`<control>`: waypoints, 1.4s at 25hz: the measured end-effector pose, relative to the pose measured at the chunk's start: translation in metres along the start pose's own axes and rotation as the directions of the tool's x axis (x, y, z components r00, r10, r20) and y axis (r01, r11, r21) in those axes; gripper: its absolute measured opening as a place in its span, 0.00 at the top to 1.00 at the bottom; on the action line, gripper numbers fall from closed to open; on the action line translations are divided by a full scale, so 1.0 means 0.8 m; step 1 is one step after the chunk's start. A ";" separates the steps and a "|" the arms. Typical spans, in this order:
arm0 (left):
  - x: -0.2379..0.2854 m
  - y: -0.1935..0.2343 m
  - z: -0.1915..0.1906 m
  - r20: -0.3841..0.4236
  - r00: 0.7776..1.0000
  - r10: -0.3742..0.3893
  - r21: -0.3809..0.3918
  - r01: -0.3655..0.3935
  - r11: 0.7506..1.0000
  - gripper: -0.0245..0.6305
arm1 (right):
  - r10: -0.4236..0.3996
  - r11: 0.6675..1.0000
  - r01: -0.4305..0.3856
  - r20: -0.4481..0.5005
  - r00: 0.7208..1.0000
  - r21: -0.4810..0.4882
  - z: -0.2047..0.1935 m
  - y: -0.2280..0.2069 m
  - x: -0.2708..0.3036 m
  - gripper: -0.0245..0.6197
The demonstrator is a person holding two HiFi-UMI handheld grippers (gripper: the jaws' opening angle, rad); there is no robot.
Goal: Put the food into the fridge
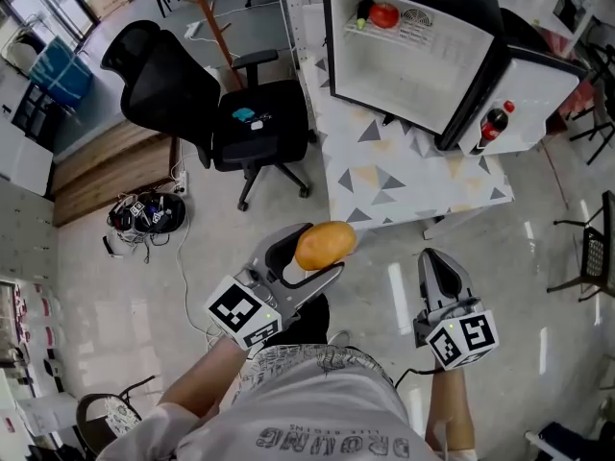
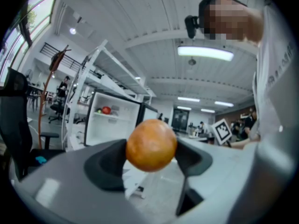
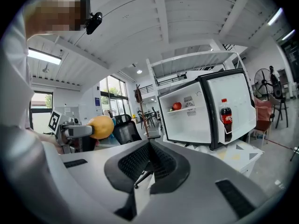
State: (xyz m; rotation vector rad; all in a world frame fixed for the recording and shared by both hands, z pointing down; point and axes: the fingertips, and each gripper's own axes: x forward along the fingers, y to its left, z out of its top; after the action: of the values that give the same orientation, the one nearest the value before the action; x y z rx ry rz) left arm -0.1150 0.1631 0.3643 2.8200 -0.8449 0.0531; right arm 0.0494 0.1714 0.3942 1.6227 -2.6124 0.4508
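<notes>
Between clamped pads of the left claw (image 2: 150,152), an orange fruit (image 1: 325,245); right claw (image 3: 149,147) closed.

Two grippers — left (image 1: 306,260), right (image 1: 440,269); two marker cubes, one (image 1: 242,315) on the left, one (image 1: 463,339) on the right; one orange (image 1: 326,244); one fridge (image 1: 408,80); one table (image 1: 384,185); one cola bottle (image 1: 493,127); one red fruit (image 1: 383,14); one black office chair (image 1: 192,104) close by — others at the edges, too cut off to count; one cable tangle (image 1: 144,214).
</notes>
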 end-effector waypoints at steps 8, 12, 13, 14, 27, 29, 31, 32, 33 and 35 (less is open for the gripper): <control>0.044 0.073 0.010 -0.016 0.999 -0.038 -0.015 0.038 0.999 0.47 | -0.041 0.999 0.042 -0.017 0.999 0.010 0.012 -0.029 0.072 0.96; 0.065 0.113 0.020 -0.023 0.998 -0.063 -0.014 0.063 0.998 0.47 | -0.070 0.997 0.070 -0.021 0.997 0.013 0.022 -0.042 0.109 0.96; 0.070 0.124 0.024 -0.023 0.997 -0.068 -0.012 0.067 0.998 0.47 | -0.075 0.997 0.075 -0.023 0.997 0.012 0.025 -0.045 0.118 0.96; 0.075 0.135 0.028 -0.023 0.997 -0.072 -0.010 0.072 0.997 0.47 | -0.080 0.997 0.081 -0.024 0.996 0.011 0.029 -0.047 0.127 0.96; 0.122 0.245 0.063 -0.017 0.991 -0.132 -0.002 0.132 0.991 0.47 | -0.152 0.988 0.153 -0.020 0.988 0.009 0.063 -0.070 0.225 0.96; 0.126 0.255 0.066 -0.014 0.990 -0.139 0.000 0.139 0.990 0.47 | -0.157 0.988 0.157 -0.014 0.987 0.006 0.068 -0.069 0.236 0.96; 0.128 0.263 0.069 -0.011 0.990 -0.143 0.000 0.143 0.990 0.47 | -0.161 0.987 0.161 -0.009 0.987 0.000 0.073 -0.068 0.244 0.96; 0.130 0.266 0.071 -0.008 0.989 -0.146 0.000 0.146 0.989 0.47 | -0.163 0.987 0.163 -0.008 0.987 -0.004 0.075 -0.068 0.248 0.96; 0.131 0.268 0.073 -0.005 0.989 -0.148 0.001 0.148 0.989 0.47 | -0.165 0.986 0.165 -0.007 0.986 -0.008 0.077 -0.069 0.250 0.96; 0.134 0.271 0.077 -0.001 0.988 -0.153 0.006 0.153 0.988 0.47 | -0.169 0.986 0.169 -0.004 0.986 -0.011 0.080 -0.070 0.255 0.96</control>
State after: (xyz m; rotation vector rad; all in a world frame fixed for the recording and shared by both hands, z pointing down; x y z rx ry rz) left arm -0.1457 -0.0842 0.3520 2.8805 -0.6265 0.0344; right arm 0.0138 -0.0465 0.3818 1.8172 -2.4423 0.4299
